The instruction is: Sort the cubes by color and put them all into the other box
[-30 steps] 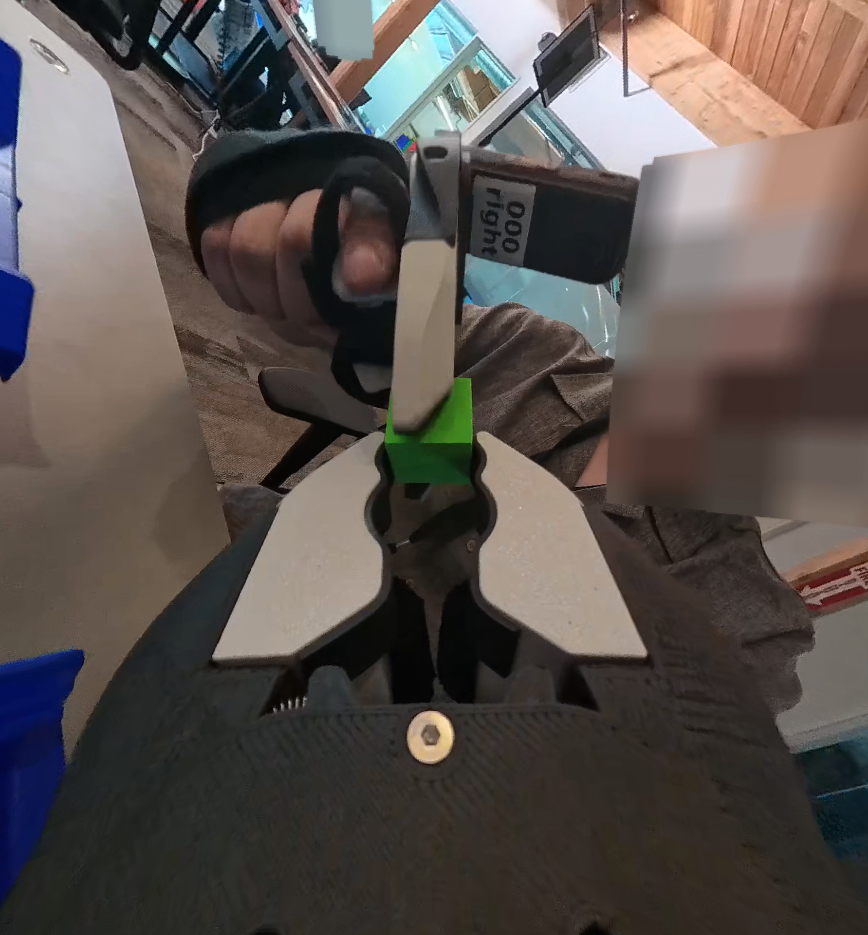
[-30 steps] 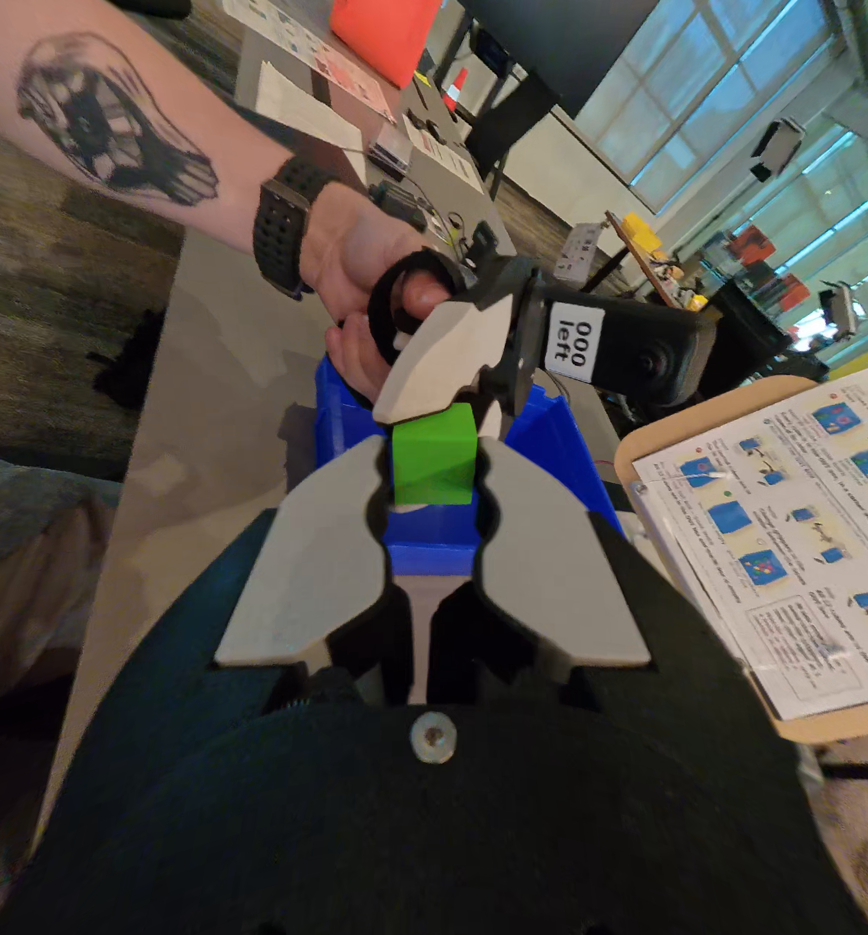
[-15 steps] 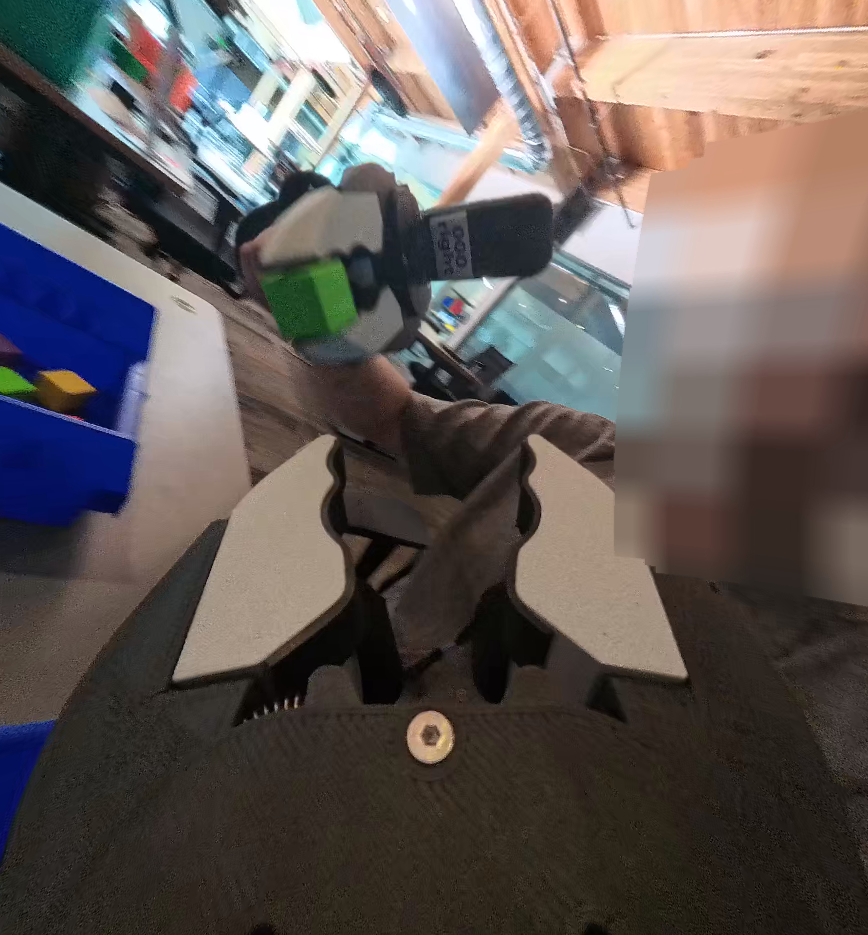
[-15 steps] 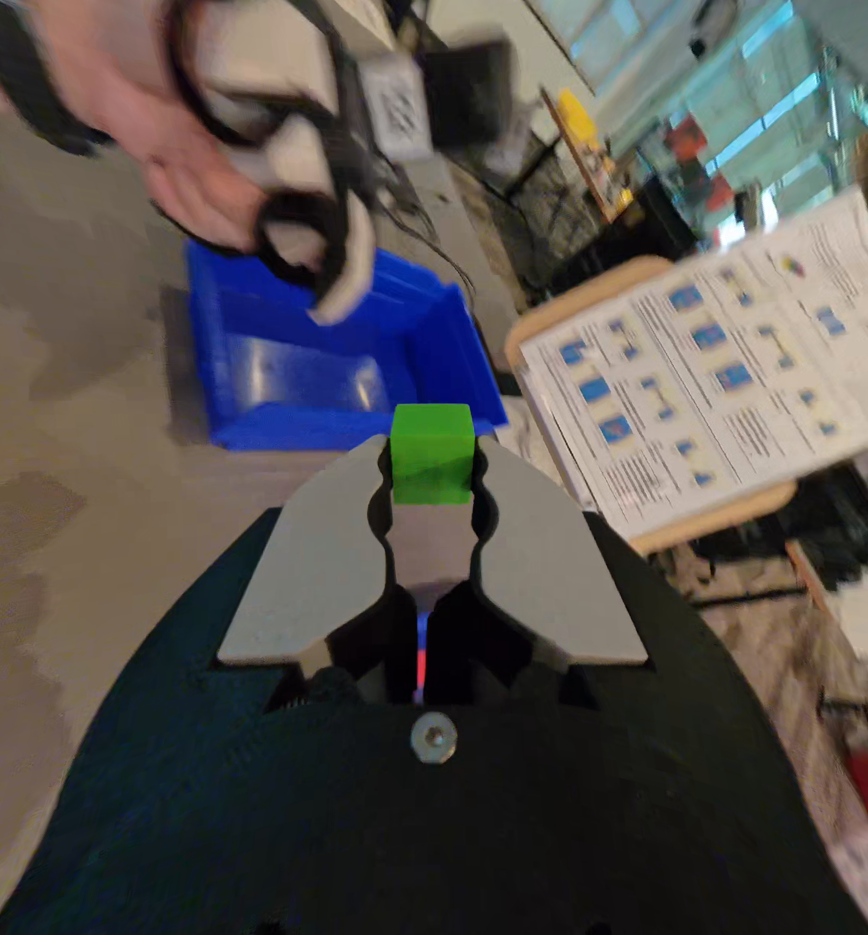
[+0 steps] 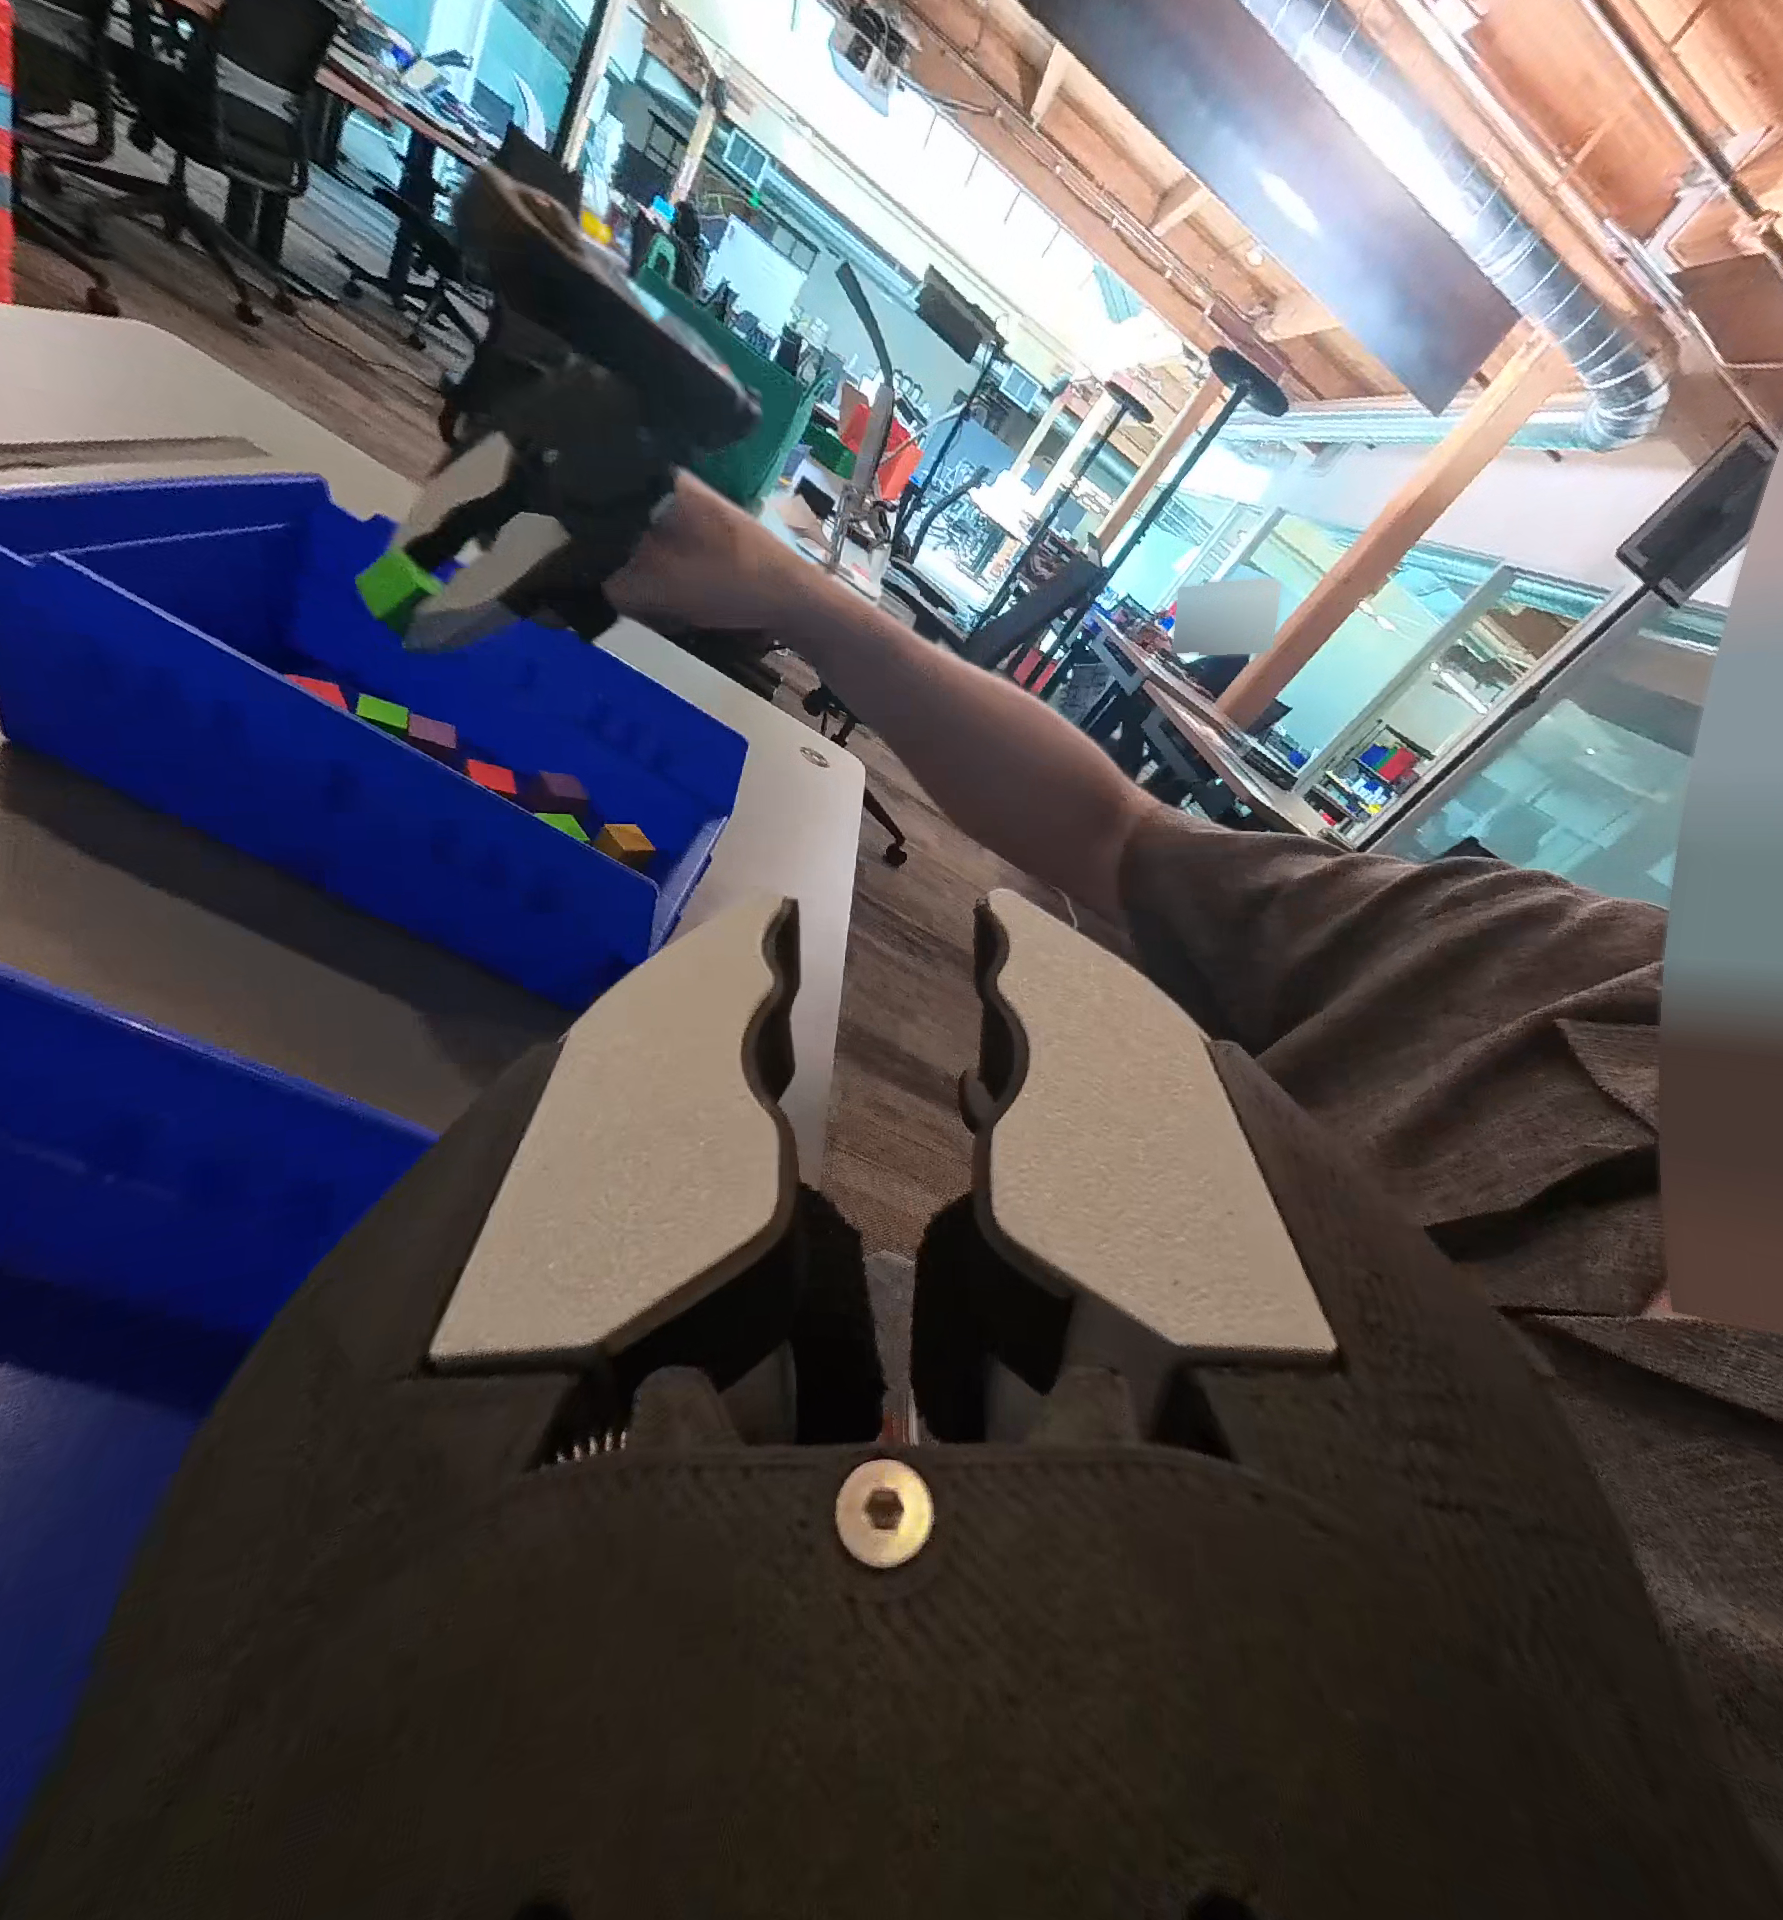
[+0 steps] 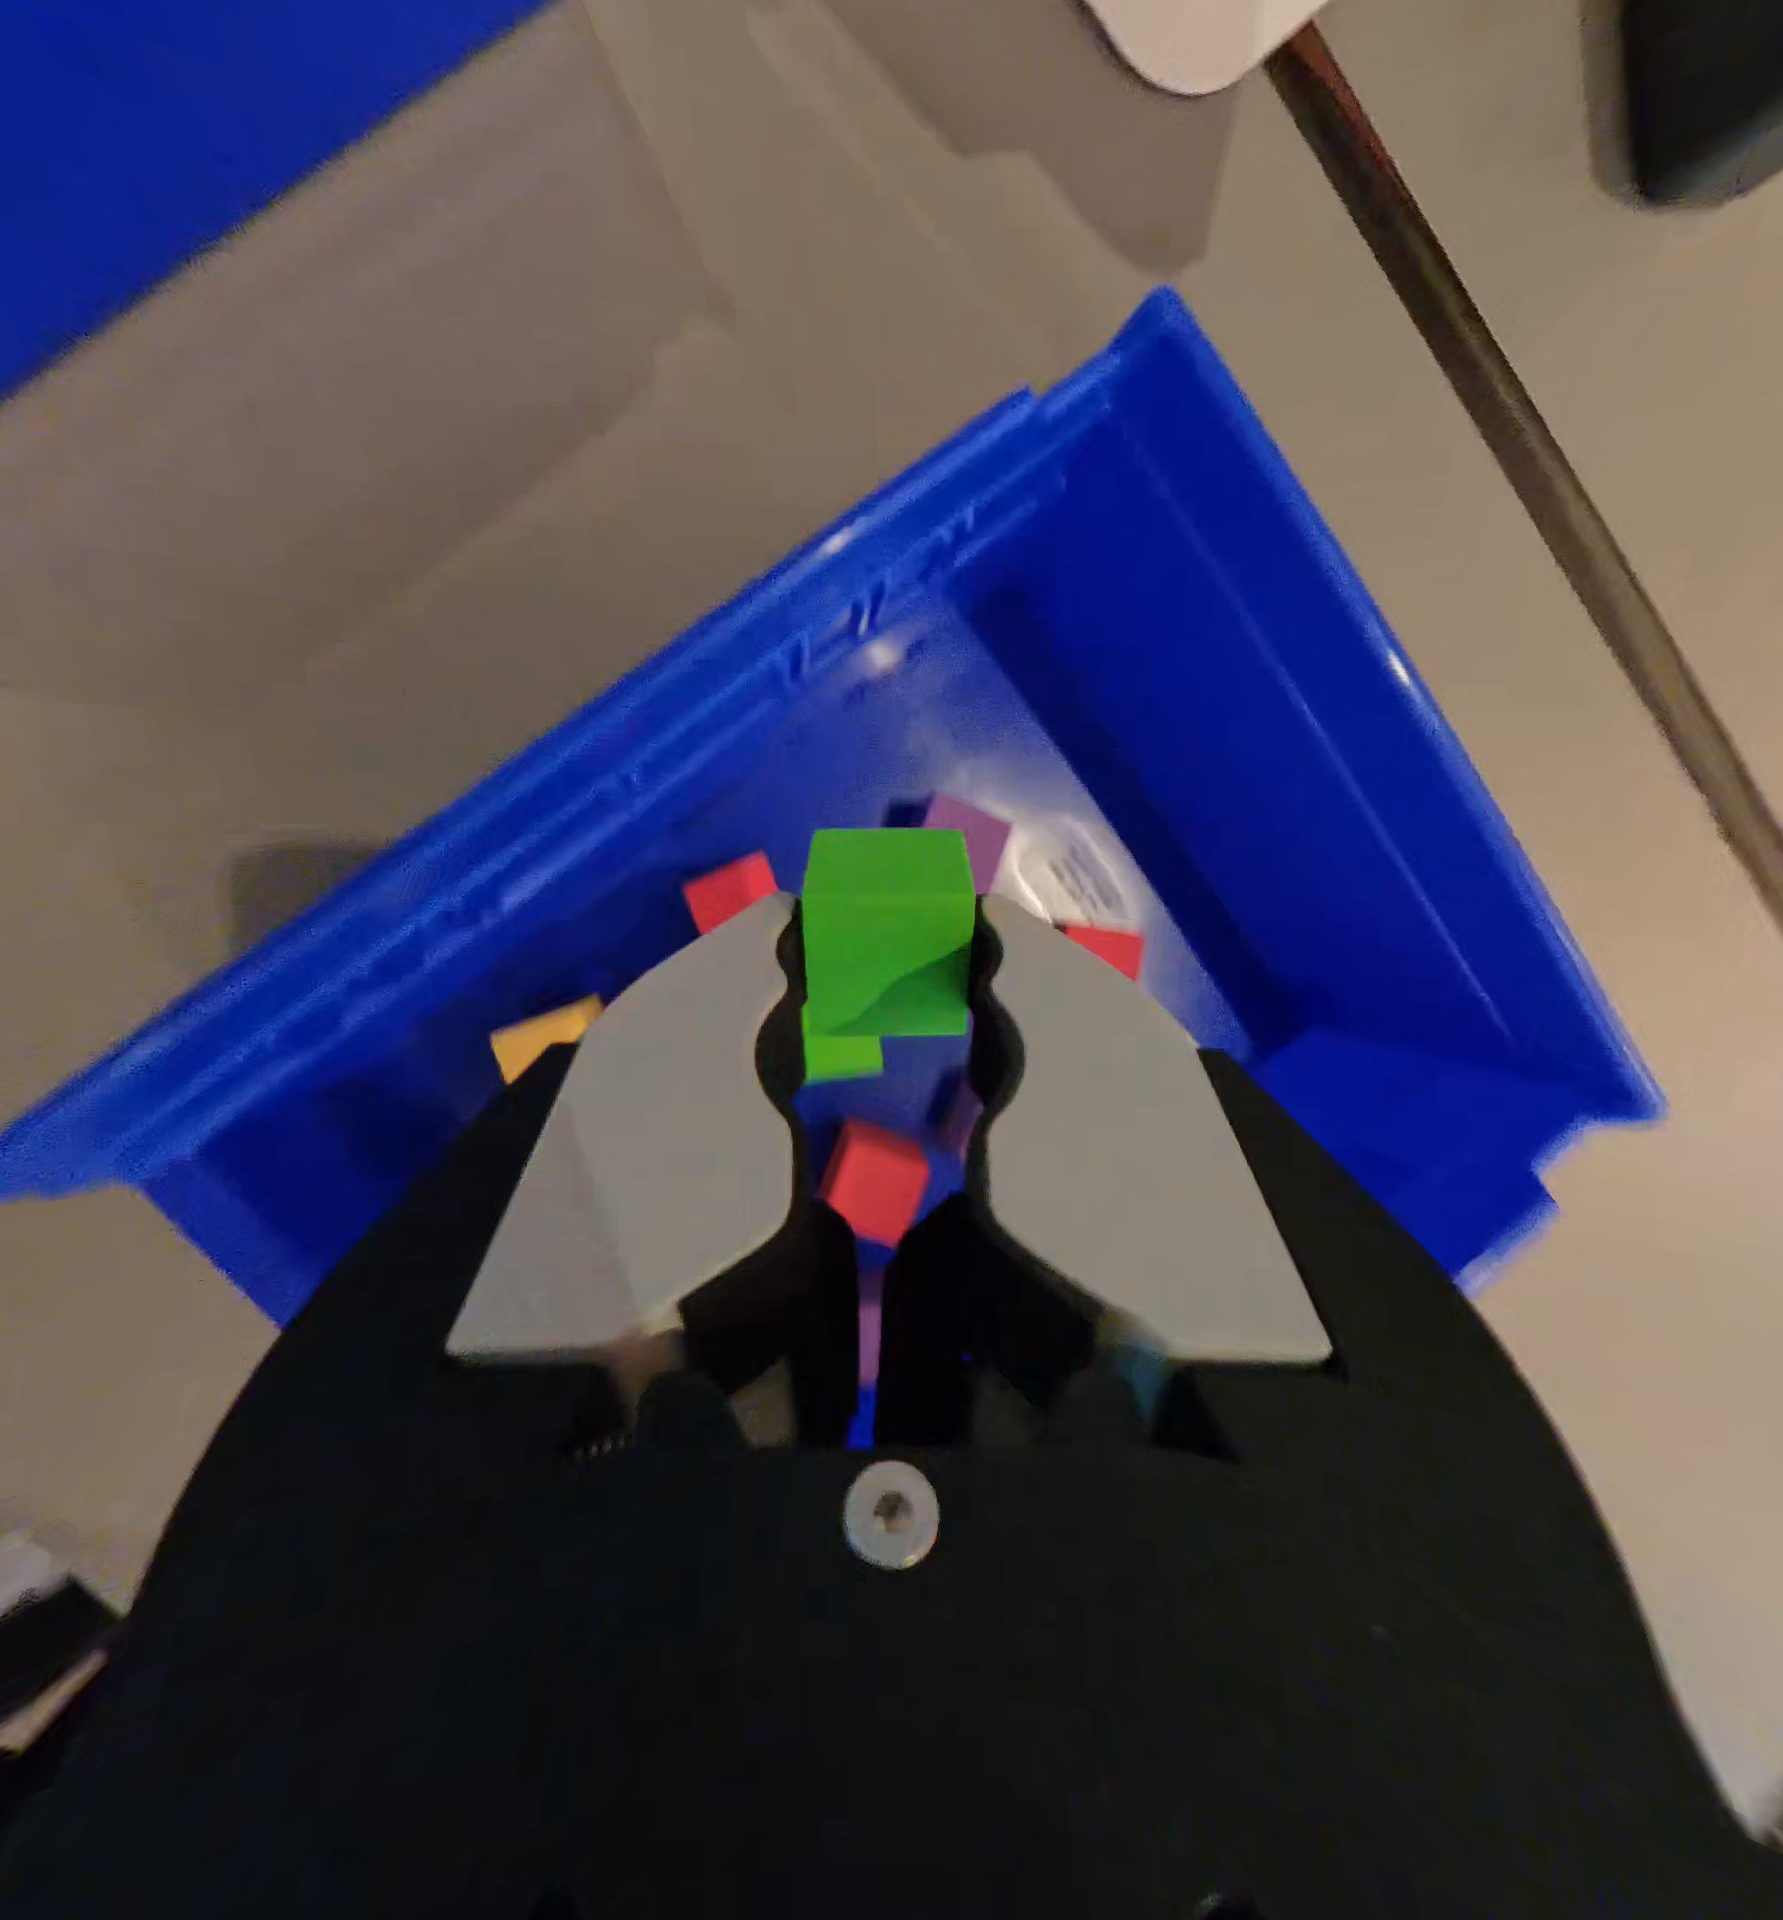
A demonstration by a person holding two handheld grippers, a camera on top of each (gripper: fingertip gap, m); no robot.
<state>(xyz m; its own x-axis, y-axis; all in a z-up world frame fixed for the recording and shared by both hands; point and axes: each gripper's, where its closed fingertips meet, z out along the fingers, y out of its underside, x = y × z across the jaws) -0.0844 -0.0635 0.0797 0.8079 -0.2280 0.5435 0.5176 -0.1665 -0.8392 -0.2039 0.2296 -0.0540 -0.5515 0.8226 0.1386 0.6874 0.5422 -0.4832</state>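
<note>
Right gripper [image 6: 887, 925] pinches green cube [image 6: 885, 914], only at fingertips, above blue bin [image 6: 1282, 665]; may slip early. Left gripper [image 5: 882, 935] fingers spread, empty.

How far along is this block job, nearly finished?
Hard to say. Several small colored blocks already lie in the blue bin. In hand: the right gripper holds a green block over that bin. The left gripper is open and empty. How many blocks remain isn't visible.
</note>
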